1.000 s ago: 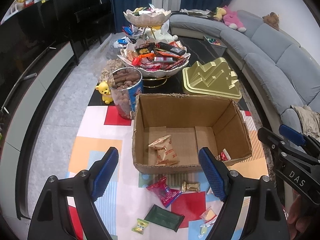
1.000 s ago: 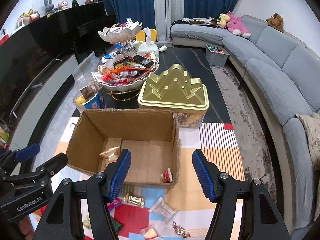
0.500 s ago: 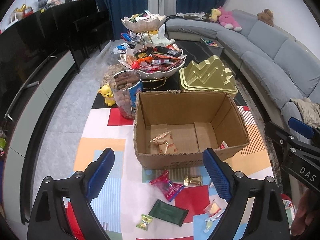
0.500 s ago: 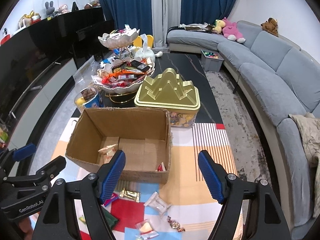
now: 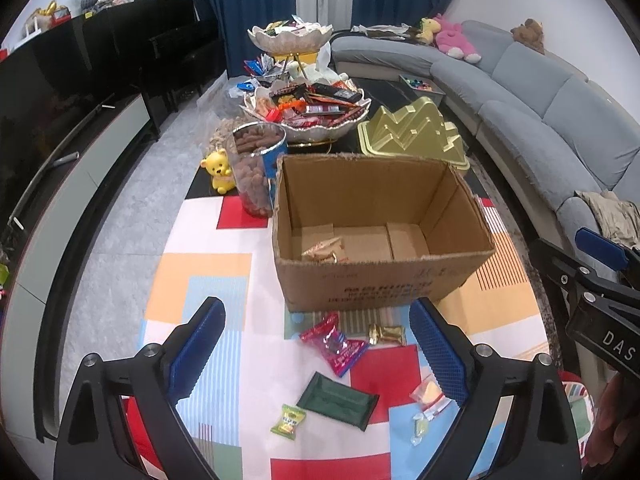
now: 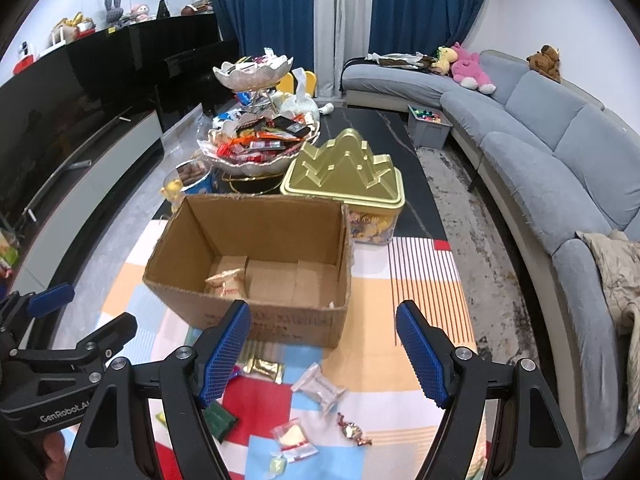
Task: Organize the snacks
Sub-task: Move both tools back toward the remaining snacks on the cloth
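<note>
Since the earlier frames both grippers have drawn back from the cardboard box (image 5: 380, 240), so more of the loose snacks on the patterned mat (image 5: 200, 272) now shows in front of it, and the jaws of the left gripper (image 5: 318, 354) have just been opening, with nothing clamped between them. In the left wrist view that gripper stands wide over the mat, its 2 blue pads apart and empty; between them lie a red-pink packet (image 5: 334, 344), a gold candy (image 5: 386, 334), a dark green packet (image 5: 338, 400) and a small green sweet (image 5: 288, 421), while a clear wrapped snack (image 5: 427, 394) sits by the right-hand pad. The box is open on top with a pale packet (image 5: 322, 249) on its floor; behind it stand a jar of nuts (image 5: 258, 168), a gold tin (image 5: 412, 132) and a tiered snack bowl (image 5: 308, 108). In the right wrist view the right gripper (image 6: 322, 360) is moderately open and holds nothing, hanging over a clear wrapper (image 6: 320, 386), a twisted foil sweet (image 6: 352, 430) and the gold candy (image 6: 264, 368), just in front of the box (image 6: 256, 264).
</note>
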